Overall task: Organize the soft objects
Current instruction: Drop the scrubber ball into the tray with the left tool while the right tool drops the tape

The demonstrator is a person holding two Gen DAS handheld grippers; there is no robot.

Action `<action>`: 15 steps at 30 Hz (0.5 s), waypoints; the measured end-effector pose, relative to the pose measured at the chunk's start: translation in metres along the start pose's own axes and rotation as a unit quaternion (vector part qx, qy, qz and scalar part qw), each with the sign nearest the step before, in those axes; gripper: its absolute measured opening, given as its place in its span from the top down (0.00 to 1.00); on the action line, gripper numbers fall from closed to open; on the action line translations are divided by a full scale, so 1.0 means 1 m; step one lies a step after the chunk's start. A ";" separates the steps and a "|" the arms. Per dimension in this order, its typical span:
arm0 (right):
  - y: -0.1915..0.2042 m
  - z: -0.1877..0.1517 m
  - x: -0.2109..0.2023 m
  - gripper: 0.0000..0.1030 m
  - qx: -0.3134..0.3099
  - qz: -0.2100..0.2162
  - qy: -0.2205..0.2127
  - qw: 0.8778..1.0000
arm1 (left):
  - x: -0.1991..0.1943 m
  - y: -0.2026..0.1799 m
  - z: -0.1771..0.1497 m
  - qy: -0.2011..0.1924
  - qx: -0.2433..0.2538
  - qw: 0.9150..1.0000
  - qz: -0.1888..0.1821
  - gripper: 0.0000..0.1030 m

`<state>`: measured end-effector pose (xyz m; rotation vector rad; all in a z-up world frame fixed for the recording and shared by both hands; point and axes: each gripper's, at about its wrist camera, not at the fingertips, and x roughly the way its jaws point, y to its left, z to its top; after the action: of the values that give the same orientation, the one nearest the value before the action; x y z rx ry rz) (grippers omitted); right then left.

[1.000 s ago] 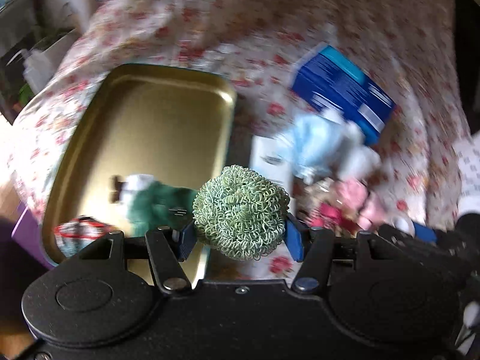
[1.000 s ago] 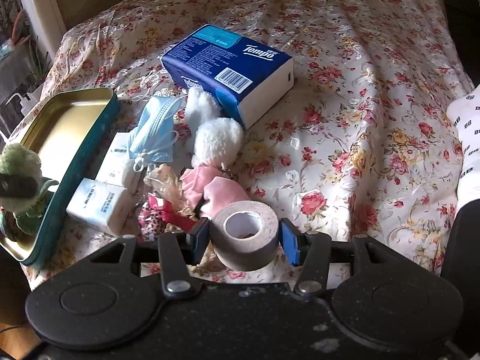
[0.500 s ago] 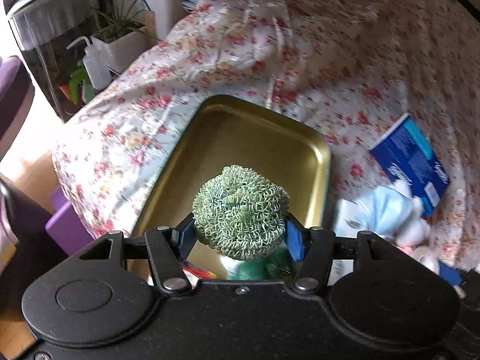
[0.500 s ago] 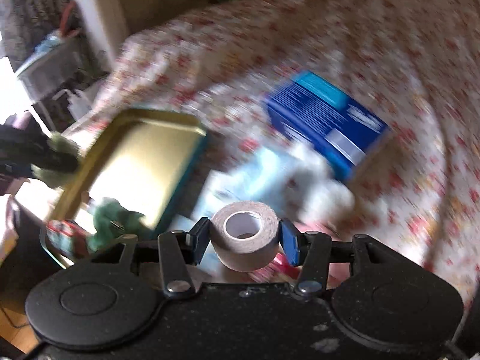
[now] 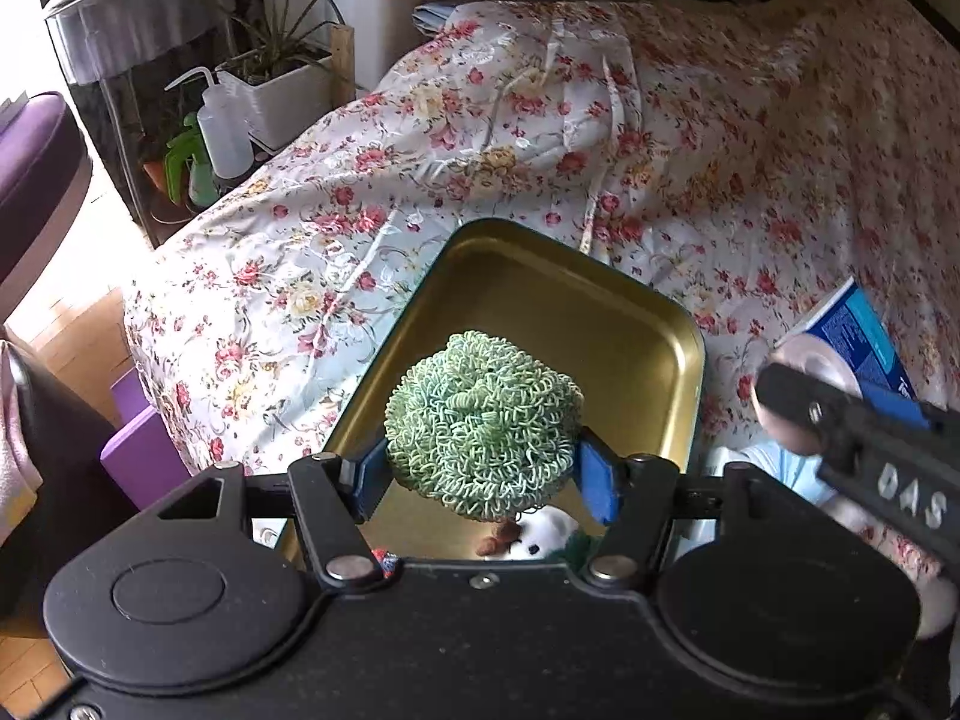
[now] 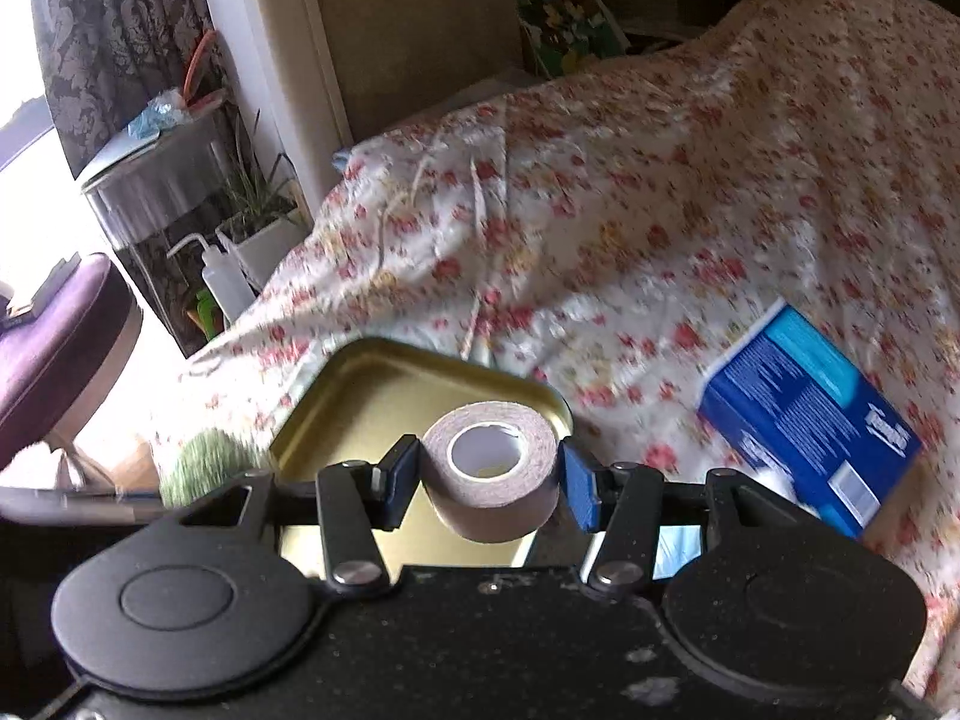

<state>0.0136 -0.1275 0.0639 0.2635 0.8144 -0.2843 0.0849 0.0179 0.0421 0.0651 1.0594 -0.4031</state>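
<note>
The green curly scrubber ball [image 5: 483, 426] sits between the blue pads of the left claw [image 5: 480, 471], above the near half of the gold tin tray [image 5: 660, 324] that lies on the flowered bedspread [image 5: 540, 138]. The jaws of this claw have just been opening; the left pad looks already a little off the ball and the right one seems only to touch it, so the pinch is judged as let go. At about 6 o'clock under the ball, a small white and green plush toy [image 5: 540, 540] lies in the tray.

To do this step well, the person should hold the claw over a bare part of the tray floor, toward 12 o'clock from the toy, and spread the jaws fully before lifting — the wiry loops may catch on a pad.

The right claw [image 6: 489, 471] pinches a roll of brown tape [image 6: 489, 468] on its two sides, hole upward, above the near right corner of the tray. In the left view it comes in from 3 o'clock, close to the left claw, so the two should drop one after the other and not collide.

Writing: the letters "DAS" stand on the right claw's arm. The blue tissue pack [image 6: 804, 420] at 3 o'clock on the bed carries white print, too blurred to read.
</note>
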 end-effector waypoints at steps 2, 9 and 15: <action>0.005 0.006 0.005 0.39 0.001 0.005 -0.006 1.000 | 0.000 0.001 0.001 -0.002 -0.005 1.000 0.007 0.40; 0.004 0.005 0.009 0.37 0.001 0.006 -0.011 1.000 | -0.003 -0.002 0.001 -0.007 0.001 1.000 0.005 0.34; -0.026 -0.023 -0.002 0.35 0.005 -0.016 0.002 1.000 | -0.003 -0.006 -0.002 -0.004 0.010 1.000 0.005 0.33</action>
<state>-0.0120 -0.1432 0.0476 0.2614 0.8212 -0.3174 0.0799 0.0135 0.0448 0.0873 1.0475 -0.4047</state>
